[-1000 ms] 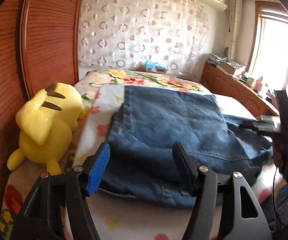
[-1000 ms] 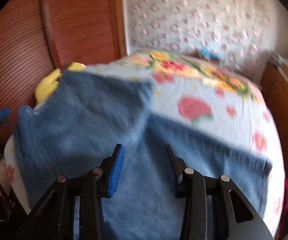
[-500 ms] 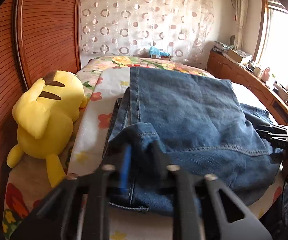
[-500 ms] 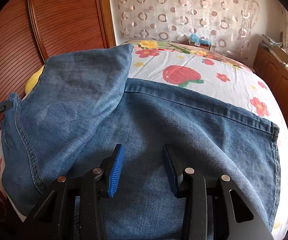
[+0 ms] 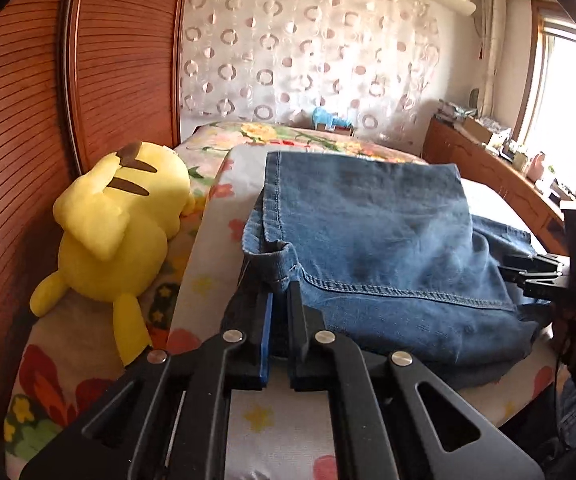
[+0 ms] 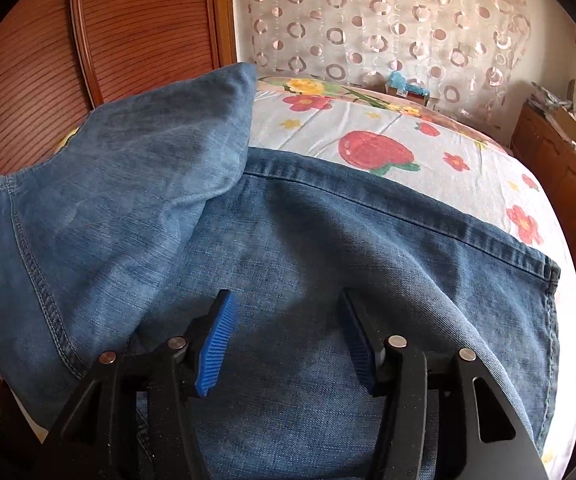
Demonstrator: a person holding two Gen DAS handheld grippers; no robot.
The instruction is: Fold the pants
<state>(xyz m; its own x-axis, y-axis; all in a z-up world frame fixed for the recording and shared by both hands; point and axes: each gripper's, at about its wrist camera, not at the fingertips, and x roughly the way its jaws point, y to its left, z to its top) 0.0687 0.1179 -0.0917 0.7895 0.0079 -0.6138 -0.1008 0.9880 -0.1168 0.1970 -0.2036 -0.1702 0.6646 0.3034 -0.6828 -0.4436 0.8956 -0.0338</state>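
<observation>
Blue denim pants [image 5: 372,240] lie on the floral bed, part folded over itself. My left gripper [image 5: 279,300] is shut on the hem corner of the pants and holds it raised above the sheet. In the right wrist view the pants [image 6: 328,264] spread across the bed, with a lifted flap [image 6: 135,184] at the left. My right gripper [image 6: 288,336] is open and empty just above the denim. The right gripper also shows at the right edge of the left wrist view [image 5: 528,276].
A yellow plush toy [image 5: 119,224] sits on the bed at the left against the wooden headboard [image 5: 27,120]. The floral bedsheet [image 6: 408,136] extends behind the pants. A wooden cabinet [image 5: 488,168] with clutter runs along the right wall under the window.
My left gripper has closed on the pants hem and lifted it, raising a flap. My right gripper has stayed open and settled over the denim.
</observation>
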